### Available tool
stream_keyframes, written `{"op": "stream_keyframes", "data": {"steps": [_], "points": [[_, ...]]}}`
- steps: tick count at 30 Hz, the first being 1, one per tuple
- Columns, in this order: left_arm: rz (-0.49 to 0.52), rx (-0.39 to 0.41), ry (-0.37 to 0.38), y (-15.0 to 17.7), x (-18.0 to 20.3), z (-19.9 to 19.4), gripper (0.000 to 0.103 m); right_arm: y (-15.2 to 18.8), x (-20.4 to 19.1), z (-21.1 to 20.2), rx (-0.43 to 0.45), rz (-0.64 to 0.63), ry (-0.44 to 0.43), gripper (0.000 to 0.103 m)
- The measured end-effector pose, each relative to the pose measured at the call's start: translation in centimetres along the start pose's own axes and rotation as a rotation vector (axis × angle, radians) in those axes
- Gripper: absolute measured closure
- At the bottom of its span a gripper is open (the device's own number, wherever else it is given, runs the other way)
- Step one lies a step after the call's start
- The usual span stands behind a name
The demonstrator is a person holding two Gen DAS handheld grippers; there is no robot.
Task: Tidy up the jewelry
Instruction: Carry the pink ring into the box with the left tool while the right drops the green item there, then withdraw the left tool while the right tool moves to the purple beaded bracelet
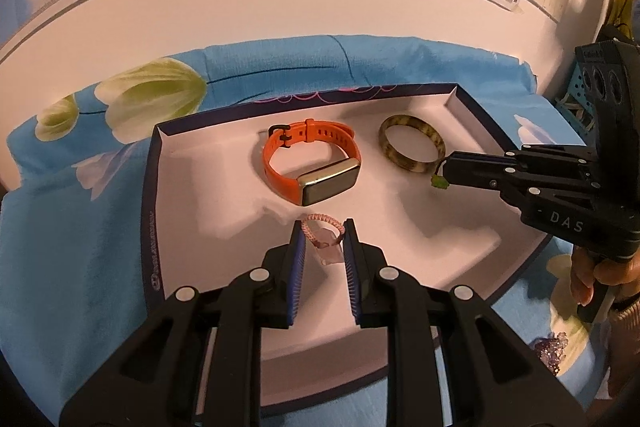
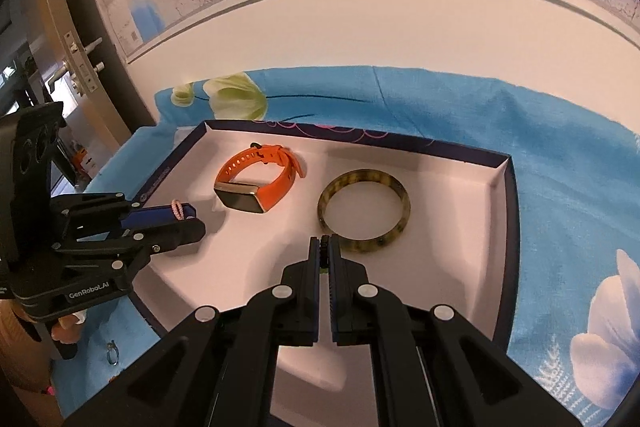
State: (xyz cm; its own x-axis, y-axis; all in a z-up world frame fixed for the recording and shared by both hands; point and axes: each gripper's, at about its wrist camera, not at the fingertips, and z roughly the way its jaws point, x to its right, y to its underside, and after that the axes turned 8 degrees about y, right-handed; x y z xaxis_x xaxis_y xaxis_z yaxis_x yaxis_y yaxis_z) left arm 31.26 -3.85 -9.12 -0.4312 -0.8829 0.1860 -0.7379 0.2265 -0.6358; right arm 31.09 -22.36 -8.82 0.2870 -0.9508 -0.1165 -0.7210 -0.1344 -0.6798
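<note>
Ahead of both pairs of fingers lies the shallow white-lined tray (image 1: 472, 115), resting on a blue flowered cloth (image 1: 60, 211) over what may be a desk or a bed — I cannot tell which. Inside it, just beyond the left fingers, sits the orange smartwatch (image 1: 310, 163); just beyond the right fingers lies the mottled bangle (image 2: 364, 213), apart from the watch.

The left gripper (image 1: 322, 247) is narrowed onto a small pink braided loop with a pale charm (image 1: 326, 239), held above the near part of the tray floor. The right gripper (image 2: 325, 247) is closed nearly tight on a tiny green piece (image 1: 438, 182), seen from the left wrist dangling at its tip beside the bangle's near rim. A small ring (image 2: 113, 351) lies on the cloth outside the tray, well behind the left fingers.

Both pieces look ready to be set down. The risks, as I judge them: the green piece is so small it could slip from the pads or cling on release, and opening this close could nudge the bangle. The loop hangs loosely — it might snag on the ribbed pads or land against the watch.
</note>
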Motion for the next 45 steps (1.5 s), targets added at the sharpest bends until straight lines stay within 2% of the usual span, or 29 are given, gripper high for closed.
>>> {"op": "stream_keyframes", "data": {"steps": [11, 16, 18, 21, 24, 31, 45], "points": [[-0.006, -0.008, -0.009, -0.3, -0.3, 0.8, 0.081, 0.0, 0.6, 0.5, 0.000, 0.032, 0.009, 0.094], [-0.004, 0.005, -0.022, -0.3, -0.3, 0.7, 0.068, 0.0, 0.6, 0.1, 0.018, 0.031, 0.023, 0.092], [-0.008, 0.013, -0.021, -0.3, -0.4, 0.5, 0.067, 0.0, 0.7, -0.2, 0.026, 0.031, 0.026, 0.086], [-0.007, 0.031, -0.018, -0.2, -0.4, 0.0, 0.062, 0.0, 0.8, -0.6, 0.040, 0.035, 0.032, 0.084], [-0.004, 0.052, -0.022, -0.1, -0.4, -0.7, 0.061, 0.0, 0.9, -1.1, 0.053, 0.036, 0.037, 0.078], [0.011, 0.098, -0.024, 0.4, 0.1, -2.6, 0.058, 0.7, 0.5, -2.9, 0.092, 0.023, 0.041, 0.071], [0.064, 0.234, -0.004, 3.6, 2.6, -9.6, 0.050, 3.5, -0.2, -9.1, 0.147, -0.019, -0.018, 0.068]]}}
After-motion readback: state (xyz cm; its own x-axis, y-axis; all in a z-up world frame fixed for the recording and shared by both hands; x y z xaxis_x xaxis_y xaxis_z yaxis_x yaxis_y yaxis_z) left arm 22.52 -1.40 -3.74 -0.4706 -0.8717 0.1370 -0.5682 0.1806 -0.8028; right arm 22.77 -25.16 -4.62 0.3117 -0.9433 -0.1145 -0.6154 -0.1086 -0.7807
